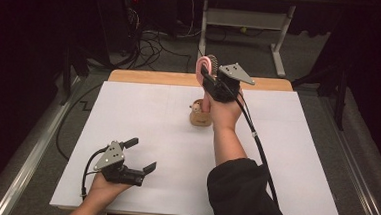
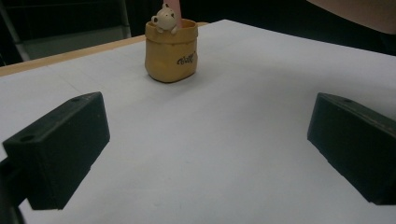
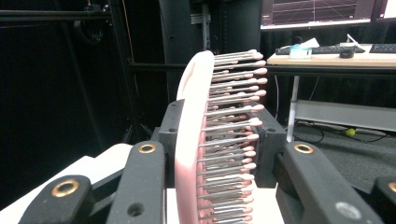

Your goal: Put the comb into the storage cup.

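The pink hairbrush [image 1: 204, 71] is clamped at its head by the right gripper [image 1: 211, 81], handle already lowered into the tan pot [image 1: 200, 117] (bristles up). Only 1 step seems left: release. The left gripper [image 1: 141, 157] rests unclenched, well apart.

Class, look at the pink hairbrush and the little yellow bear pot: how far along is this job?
Done: the right gripper has clamped the pink hairbrush by its head. In hand: the brush stands upright with its handle down in the yellow bear pot, jaws not yet let go. Left: release it. The left gripper rests open on the white table, apart from the pot.
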A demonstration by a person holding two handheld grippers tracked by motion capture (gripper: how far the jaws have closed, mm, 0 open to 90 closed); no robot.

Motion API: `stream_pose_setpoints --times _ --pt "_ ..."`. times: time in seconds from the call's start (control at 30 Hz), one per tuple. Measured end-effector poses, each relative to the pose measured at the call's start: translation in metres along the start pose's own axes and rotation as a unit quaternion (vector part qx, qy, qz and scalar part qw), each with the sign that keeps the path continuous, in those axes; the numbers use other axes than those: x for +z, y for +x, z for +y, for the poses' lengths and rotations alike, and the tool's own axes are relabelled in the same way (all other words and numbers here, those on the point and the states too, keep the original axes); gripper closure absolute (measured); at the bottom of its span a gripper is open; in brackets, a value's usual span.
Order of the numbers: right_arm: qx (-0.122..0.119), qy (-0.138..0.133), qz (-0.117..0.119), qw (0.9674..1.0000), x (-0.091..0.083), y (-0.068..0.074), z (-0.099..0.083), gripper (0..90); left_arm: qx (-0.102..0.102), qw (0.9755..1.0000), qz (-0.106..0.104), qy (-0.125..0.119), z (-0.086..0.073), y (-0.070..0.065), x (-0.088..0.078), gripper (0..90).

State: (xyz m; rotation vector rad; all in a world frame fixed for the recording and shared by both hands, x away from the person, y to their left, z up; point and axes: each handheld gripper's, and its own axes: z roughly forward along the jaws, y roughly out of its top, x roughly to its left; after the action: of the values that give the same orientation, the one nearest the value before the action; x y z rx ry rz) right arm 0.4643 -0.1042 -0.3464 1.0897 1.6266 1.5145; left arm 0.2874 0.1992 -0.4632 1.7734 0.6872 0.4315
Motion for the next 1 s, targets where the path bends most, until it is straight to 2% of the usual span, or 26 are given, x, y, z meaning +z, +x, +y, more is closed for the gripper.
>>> stream_pose_setpoints --times 0.43,0.63,1.0 --pt "-0.009 0.005 0.002 0.9999 0.003 0.0 -0.014 65.2 -0.004 1.0 -0.003 0.001 -0.001 0.0 0.0 0.0" --pt "-0.016 0.009 -0.012 0.9998 0.004 0.0 -0.022 65.2 -0.005 1.0 0.002 -0.001 0.0 0.001 -0.001 0.0" --pt "-0.022 0.005 -0.013 0.9997 0.004 0.002 -0.026 65.1 -0.004 1.0 0.001 0.001 0.0 0.001 -0.001 0.0"
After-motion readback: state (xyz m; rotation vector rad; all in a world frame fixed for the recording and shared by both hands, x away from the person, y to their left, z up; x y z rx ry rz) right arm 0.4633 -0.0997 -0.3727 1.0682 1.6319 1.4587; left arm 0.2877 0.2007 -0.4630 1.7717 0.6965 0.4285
